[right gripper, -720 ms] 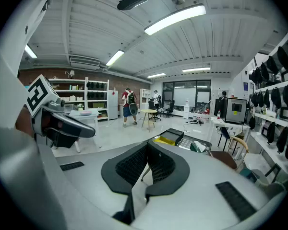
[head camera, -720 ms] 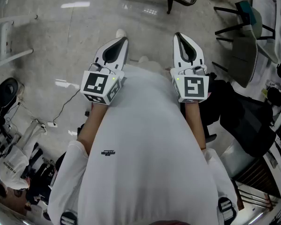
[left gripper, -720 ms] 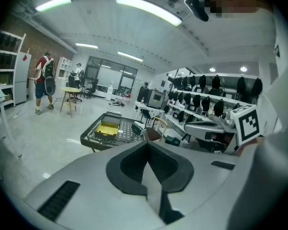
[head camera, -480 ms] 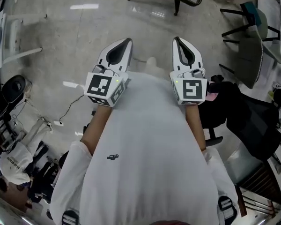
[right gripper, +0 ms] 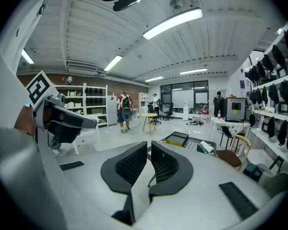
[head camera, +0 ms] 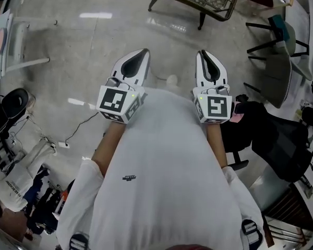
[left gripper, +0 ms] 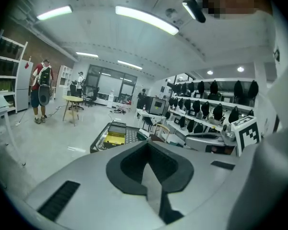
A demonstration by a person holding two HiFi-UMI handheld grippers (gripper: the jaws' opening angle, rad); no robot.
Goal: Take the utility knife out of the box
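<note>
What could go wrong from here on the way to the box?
1. The left hand-held gripper and the right hand-held gripper are both shut and empty. If not opened first, they would likely just bump the box.
2. The box sits on a low mesh table well ahead, and its contents can't be made out, so the grasp target is unconfirmed.
3. A cable lies on the floor to the left, a possible trip hazard.

Head view downward (gripper views outward).
</note>
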